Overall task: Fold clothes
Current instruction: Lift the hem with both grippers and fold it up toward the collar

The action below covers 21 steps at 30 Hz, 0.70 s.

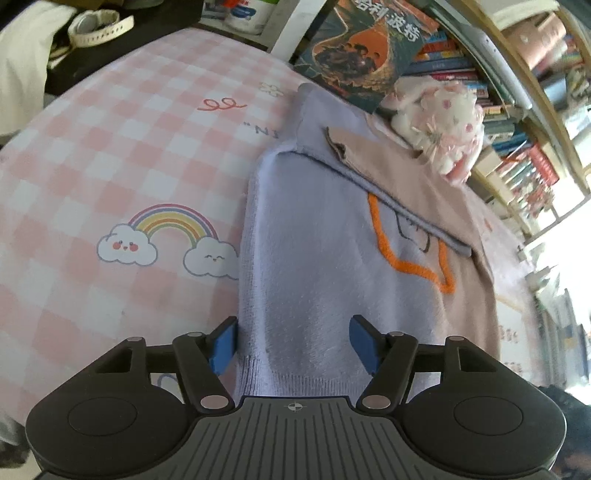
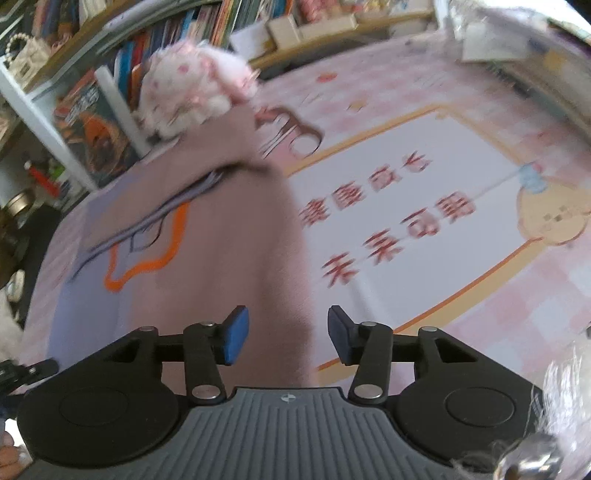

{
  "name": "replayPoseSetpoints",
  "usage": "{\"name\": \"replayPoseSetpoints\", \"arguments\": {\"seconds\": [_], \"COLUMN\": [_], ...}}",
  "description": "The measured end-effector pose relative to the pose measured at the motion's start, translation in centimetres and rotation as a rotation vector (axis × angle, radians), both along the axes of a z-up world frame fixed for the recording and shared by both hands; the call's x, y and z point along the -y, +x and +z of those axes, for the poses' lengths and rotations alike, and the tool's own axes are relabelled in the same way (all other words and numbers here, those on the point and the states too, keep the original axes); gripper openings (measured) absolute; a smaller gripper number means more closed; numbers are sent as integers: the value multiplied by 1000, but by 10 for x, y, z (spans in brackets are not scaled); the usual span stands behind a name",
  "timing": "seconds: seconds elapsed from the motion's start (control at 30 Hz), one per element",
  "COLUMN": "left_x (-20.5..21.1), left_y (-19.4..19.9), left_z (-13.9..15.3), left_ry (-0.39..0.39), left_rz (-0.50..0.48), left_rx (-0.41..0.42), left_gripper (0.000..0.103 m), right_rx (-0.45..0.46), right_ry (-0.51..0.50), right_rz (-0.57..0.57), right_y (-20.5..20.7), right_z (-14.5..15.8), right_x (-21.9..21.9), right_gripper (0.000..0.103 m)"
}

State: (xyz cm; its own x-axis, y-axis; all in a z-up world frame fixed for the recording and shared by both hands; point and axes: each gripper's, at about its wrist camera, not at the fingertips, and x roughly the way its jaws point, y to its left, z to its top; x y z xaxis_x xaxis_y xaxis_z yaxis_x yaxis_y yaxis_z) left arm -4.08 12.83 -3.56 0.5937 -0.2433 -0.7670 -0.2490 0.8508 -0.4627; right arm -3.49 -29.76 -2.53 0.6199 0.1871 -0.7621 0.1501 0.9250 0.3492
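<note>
A knit sweater (image 1: 325,258), lavender on one half and dusty pink on the other with an orange outline on its chest, lies partly folded on a pink checked bedsheet (image 1: 110,155). Its pink sleeve is folded across the body. My left gripper (image 1: 291,345) is open, its blue pads on either side of the lavender hem, just above it. In the right wrist view the sweater (image 2: 207,240) lies ahead and to the left. My right gripper (image 2: 288,334) is open over the pink side's lower right edge. Neither gripper holds anything.
A pink and white plush toy (image 1: 443,122) sits at the sweater's far end, against a bookshelf (image 1: 517,110) with books. A white watch (image 1: 96,26) lies at the far left. The sheet has a large white printed panel (image 2: 406,221) to the sweater's right.
</note>
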Motion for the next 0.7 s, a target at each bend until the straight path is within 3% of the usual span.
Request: {"name": "replayPoseSetpoints", "arguments": {"seconds": [0.17, 0.2, 0.27, 0.3, 0.43, 0.53, 0.63, 0.7], "left_x": [1, 3, 6, 8, 9, 8, 6, 5], "left_y": [1, 1, 4, 5, 7, 6, 5, 5], "left_z": [-3, -3, -3, -3, -2, -2, -3, -3], "left_ry": [7, 26, 76, 96, 135, 132, 116, 98], "left_rz": [9, 8, -3, -13, -44, -52, -48, -44], "left_rx": [8, 8, 2, 0, -2, -4, -8, -10], "left_gripper": [58, 52, 29, 27, 24, 24, 25, 26], "right_rx": [-14, -19, -31, -37, -58, -19, 40, 21], "right_ry": [-13, -9, -3, -3, -18, 40, 137, 121], "right_rz": [-32, -36, -34, -22, 30, 113, 174, 176], "right_y": [-1, -1, 1, 2, 10, 14, 14, 17], "right_z": [-4, -5, -7, -9, -13, -7, 2, 1], "right_x": [12, 13, 12, 9, -9, -23, -29, -30], "right_gripper": [46, 46, 42, 41, 34, 14, 14, 21]}}
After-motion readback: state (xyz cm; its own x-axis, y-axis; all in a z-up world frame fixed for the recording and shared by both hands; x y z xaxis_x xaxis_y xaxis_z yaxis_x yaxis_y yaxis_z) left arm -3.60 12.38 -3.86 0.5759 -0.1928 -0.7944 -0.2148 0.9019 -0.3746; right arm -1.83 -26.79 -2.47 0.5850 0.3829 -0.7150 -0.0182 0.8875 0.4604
